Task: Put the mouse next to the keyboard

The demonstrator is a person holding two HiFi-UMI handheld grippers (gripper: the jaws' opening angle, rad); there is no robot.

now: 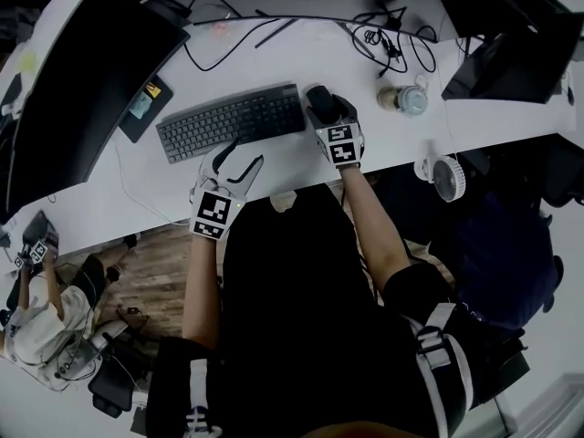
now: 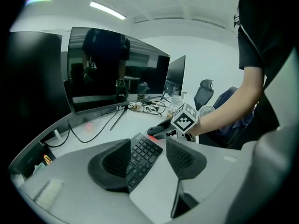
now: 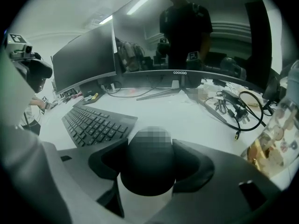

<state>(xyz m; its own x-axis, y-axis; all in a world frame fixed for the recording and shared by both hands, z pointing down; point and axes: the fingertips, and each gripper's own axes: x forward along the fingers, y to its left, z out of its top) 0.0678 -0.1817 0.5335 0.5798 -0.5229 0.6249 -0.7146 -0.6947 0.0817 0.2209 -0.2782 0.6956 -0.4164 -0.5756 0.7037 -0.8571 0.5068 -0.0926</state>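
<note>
Near the middle of the white desk (image 1: 301,57), a dark keyboard (image 1: 231,120) lies slightly askew, its right end angled toward the back edge. Just beside that right end sits the black mouse (image 1: 320,97), pinched from both sides by the right gripper (image 1: 326,108); that gripper's own view shows its two dark pads pressed against the mouse's flanks, with the keyboard to the left of them. Whether the mouse rests on the desk or hangs just above it cannot be told, though a red glow shows beneath it in the left gripper view. The left gripper (image 1: 239,158) hovers by the desk's front edge, just in front of the keyboard, with its jaws spread and nothing between them; the keyboard's right end shows through the gap. A large curved monitor (image 1: 82,89) fills the desk's left side, loose cables (image 1: 392,39) trail along the back edge, and a small jar (image 1: 404,99) stands toward the right end
</note>
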